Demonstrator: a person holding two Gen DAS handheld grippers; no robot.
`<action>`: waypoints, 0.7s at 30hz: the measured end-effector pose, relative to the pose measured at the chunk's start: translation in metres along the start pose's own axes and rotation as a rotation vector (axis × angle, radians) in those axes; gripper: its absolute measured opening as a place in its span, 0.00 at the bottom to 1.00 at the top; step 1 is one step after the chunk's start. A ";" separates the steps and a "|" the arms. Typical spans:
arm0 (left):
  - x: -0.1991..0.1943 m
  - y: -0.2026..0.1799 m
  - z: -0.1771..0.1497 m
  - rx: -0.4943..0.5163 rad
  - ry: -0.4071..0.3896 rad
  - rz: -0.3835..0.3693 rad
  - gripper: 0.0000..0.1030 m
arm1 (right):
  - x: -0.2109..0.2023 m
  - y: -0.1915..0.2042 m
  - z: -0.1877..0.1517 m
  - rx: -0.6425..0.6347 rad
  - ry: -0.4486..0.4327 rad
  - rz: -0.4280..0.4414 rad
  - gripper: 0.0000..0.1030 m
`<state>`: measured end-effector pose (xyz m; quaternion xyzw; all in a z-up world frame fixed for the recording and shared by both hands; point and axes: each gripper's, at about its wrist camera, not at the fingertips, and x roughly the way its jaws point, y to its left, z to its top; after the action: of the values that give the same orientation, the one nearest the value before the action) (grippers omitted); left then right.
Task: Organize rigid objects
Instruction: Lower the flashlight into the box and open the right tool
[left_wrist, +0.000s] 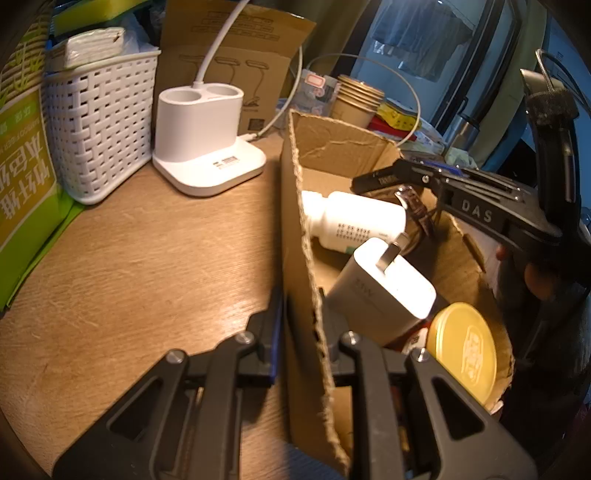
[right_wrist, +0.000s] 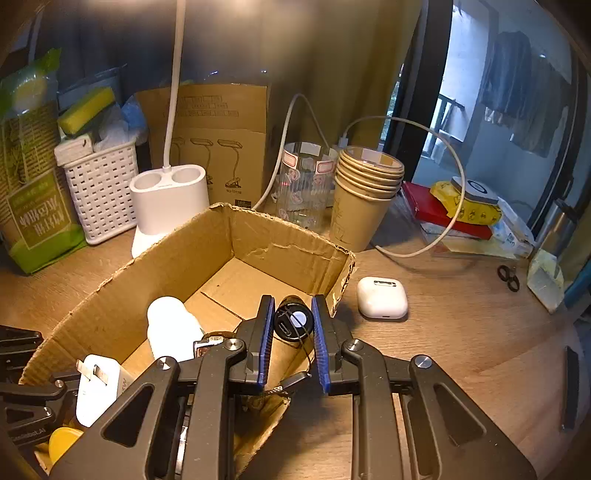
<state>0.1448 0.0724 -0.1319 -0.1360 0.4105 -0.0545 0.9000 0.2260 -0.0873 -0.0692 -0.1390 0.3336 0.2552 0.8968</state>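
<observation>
Left hand-held gripper (left_wrist: 301, 314) pinches the near wall of the cardboard box (left_wrist: 295, 206), steadying it on the surface (left_wrist: 147, 266). Inside the box lie a white bottle (left_wrist: 354, 221), a white charger (left_wrist: 384, 288) and a yellow lid (left_wrist: 465, 343). Right hand-held gripper (right_wrist: 293, 328) is over the box's right side, jaws pressed onto a small black cylinder (right_wrist: 293, 321) with a thin cord trailing. Step looks like depositing it. Next move probably: spread the jaws, let it drop inside, then go for the white earbud case (right_wrist: 382, 297) lying just beside the box outside.
</observation>
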 end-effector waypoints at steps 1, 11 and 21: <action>0.000 0.000 0.000 0.000 0.000 0.000 0.16 | 0.000 0.000 0.000 -0.005 0.006 0.001 0.22; 0.001 0.000 0.000 -0.002 0.002 0.001 0.16 | -0.010 -0.001 0.000 0.019 -0.005 0.042 0.31; 0.001 0.000 0.000 -0.004 0.003 0.001 0.16 | -0.028 -0.018 0.000 0.063 -0.055 0.038 0.38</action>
<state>0.1455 0.0723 -0.1323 -0.1373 0.4120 -0.0535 0.8992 0.2180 -0.1120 -0.0493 -0.0975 0.3194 0.2652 0.9045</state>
